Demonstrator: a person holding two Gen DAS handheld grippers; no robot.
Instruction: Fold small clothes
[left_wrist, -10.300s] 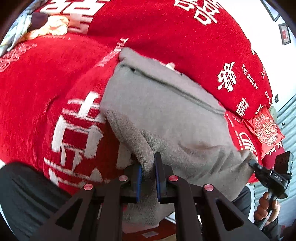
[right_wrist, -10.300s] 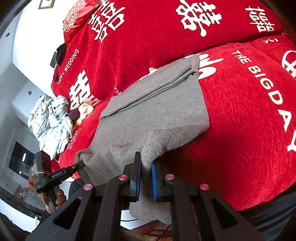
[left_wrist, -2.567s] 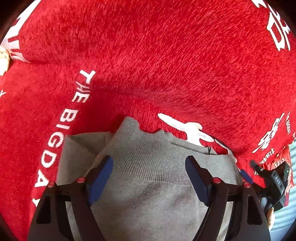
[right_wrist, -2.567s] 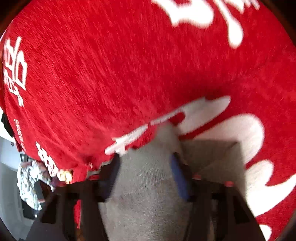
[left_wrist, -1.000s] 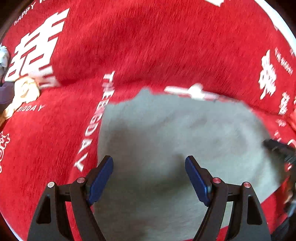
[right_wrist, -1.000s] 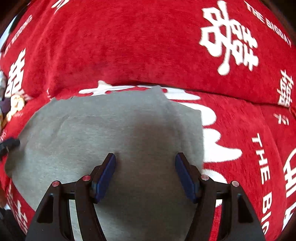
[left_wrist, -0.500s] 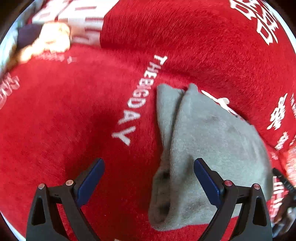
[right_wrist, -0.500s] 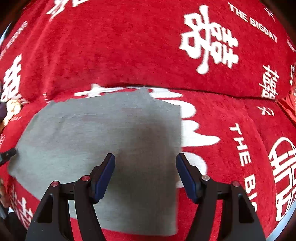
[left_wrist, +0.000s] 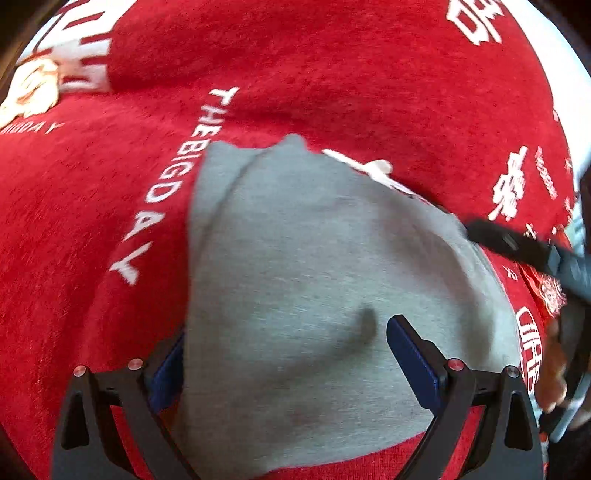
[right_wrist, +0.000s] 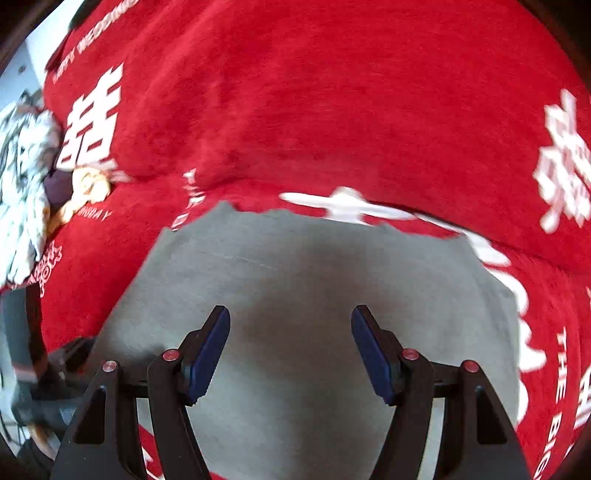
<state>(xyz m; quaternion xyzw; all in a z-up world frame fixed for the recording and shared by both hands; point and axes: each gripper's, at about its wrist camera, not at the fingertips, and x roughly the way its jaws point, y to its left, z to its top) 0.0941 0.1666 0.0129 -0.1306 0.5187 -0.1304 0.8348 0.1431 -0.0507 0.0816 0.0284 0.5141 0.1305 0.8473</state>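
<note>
garment: grey knit cloth – matt, fine-ribbed
cover: red plush under garment – fuzzy, white print
pads: blue, matt

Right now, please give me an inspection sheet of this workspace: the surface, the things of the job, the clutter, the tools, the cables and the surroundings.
Surface: red sofa cover with white lettering, over seat and backrest.
Job's things: grey garment lies folded flat on the seat, its left edge doubled.
Clutter: pile of light clothes at the far left end of the sofa, beside something yellowish.
Tools: left tool open, jaws just opened wider, over the garment's left part, pads not pressing. Right tool open above the garment, holding nothing.
Cables: nothing seen.
Surroundings: white wall behind the sofa; picture blurred.
</note>
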